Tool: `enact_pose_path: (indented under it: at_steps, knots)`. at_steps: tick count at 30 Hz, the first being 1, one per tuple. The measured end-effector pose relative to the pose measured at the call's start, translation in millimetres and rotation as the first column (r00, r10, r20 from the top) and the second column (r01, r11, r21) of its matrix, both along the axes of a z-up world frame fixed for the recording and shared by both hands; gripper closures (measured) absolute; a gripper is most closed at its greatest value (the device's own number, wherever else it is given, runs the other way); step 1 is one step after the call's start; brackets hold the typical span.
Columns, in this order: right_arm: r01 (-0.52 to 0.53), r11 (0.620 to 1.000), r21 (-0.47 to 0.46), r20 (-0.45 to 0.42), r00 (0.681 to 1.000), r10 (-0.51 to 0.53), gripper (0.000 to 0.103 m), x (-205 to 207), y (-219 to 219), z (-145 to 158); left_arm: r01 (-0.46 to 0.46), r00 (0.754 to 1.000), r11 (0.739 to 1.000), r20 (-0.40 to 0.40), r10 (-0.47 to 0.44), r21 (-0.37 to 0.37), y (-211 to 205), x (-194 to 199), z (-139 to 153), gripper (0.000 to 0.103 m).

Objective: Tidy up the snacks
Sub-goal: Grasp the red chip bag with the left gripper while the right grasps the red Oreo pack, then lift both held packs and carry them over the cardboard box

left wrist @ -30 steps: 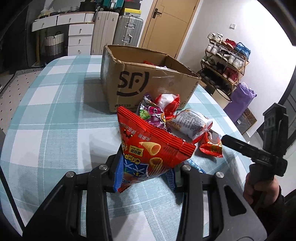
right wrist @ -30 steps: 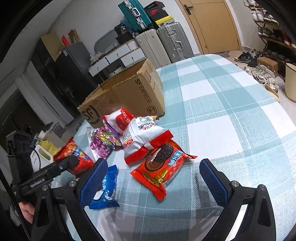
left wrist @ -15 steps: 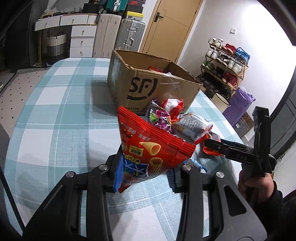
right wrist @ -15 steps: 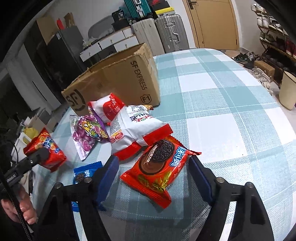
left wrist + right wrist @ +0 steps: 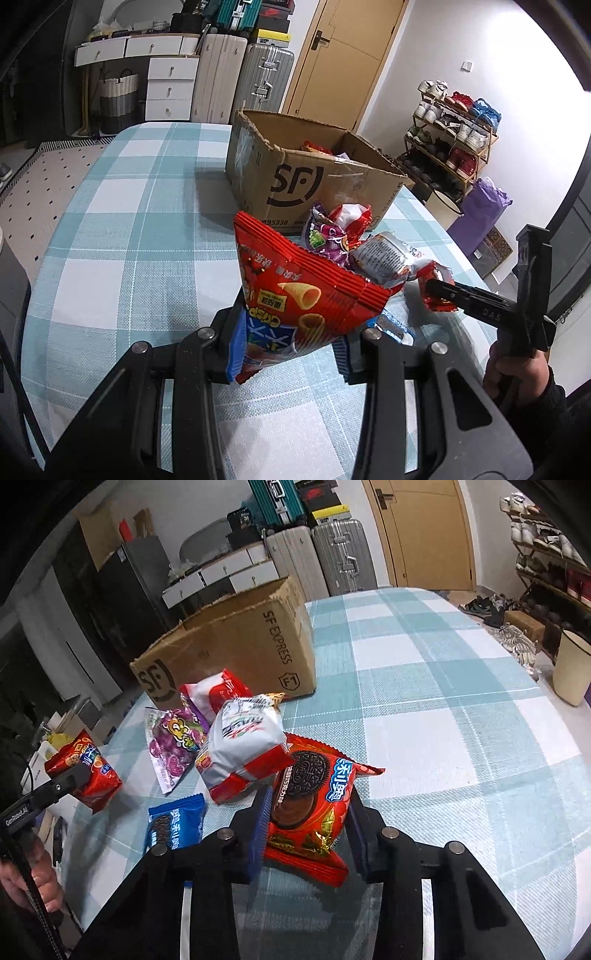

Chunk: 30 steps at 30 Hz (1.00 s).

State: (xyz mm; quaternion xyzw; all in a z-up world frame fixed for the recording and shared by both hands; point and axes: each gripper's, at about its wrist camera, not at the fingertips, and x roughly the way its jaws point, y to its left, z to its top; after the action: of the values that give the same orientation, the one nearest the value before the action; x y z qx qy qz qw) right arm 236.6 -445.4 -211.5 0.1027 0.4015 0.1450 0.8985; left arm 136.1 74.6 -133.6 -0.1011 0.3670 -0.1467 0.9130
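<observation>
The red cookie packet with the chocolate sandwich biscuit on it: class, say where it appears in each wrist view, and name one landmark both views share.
Left wrist view: the red cookie packet shows only as a crumpled red edge at centre-right, at the tip of the right gripper.
Right wrist view: it fills the lower centre, clamped between the right gripper's blue pads.
Shared landmark: the cardboard box behind the snacks.

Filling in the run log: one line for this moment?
left gripper: shut on red chips bag | right gripper: shut on red Oreo pack | cardboard box: open, holds snacks
</observation>
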Motion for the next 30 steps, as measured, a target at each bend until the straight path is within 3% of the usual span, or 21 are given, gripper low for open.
enact_pose_path:
  at_steps: [13,30]
  knots:
    - [0.006,0.999,0.054,0.104,0.995,-0.012,0.065,-28.5,-9.5,41.5,0.01,0.999,1.0,0.035,-0.011,0.014,-4.6,-12.4,19.7,0.068]
    - [-0.126,0.985,0.121,0.215,0.972,0.098,0.065,-41.5,14.7,98.7,0.055,0.996,0.998,0.076,-0.056,0.005,-16.4,-5.9,57.6,0.068]
